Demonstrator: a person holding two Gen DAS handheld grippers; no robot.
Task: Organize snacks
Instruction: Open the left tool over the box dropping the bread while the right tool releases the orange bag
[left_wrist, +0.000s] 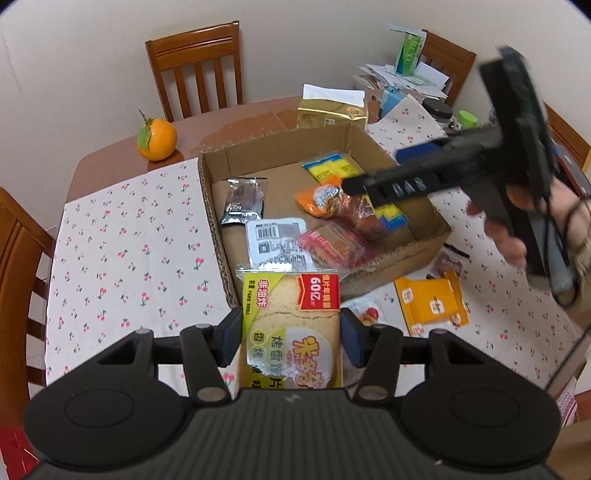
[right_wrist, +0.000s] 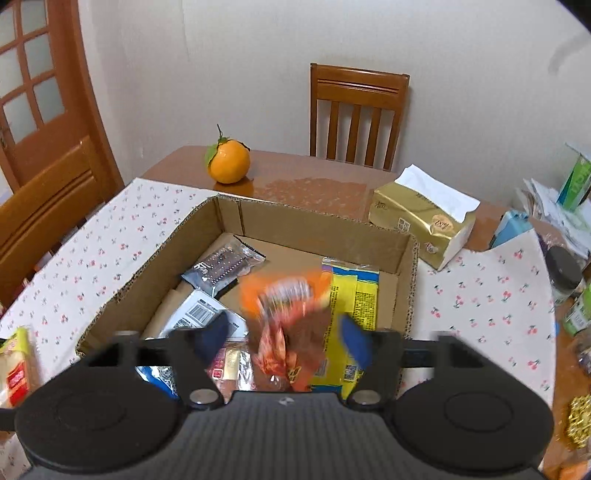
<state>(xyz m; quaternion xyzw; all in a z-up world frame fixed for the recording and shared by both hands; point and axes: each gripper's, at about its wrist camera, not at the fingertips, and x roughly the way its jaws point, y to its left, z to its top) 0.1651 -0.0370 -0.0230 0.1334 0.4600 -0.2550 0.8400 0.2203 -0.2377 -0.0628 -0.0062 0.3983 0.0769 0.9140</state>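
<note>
My left gripper (left_wrist: 290, 338) is shut on a yellow-green toast-slice packet (left_wrist: 291, 328), held just in front of the cardboard box (left_wrist: 212, 206). My right gripper (right_wrist: 282, 338) is open over the box (right_wrist: 140, 273); a blurred orange snack bag (right_wrist: 286, 321) lies between its fingers, not gripped. In the left wrist view the right gripper (left_wrist: 354, 184) reaches in from the right above that orange bag (left_wrist: 325, 199). The box also holds a grey packet (left_wrist: 242, 201), a white barcode packet (left_wrist: 277, 240), a pink packet (left_wrist: 332, 245) and a yellow packet (left_wrist: 332, 168).
An orange packet (left_wrist: 430, 304) and other small snacks lie on the cherry-print cloth (left_wrist: 129, 258) right of the box. An orange fruit (left_wrist: 157, 138), a gold tissue pack (left_wrist: 332, 109), jars and papers stand at the back. Wooden chairs surround the table.
</note>
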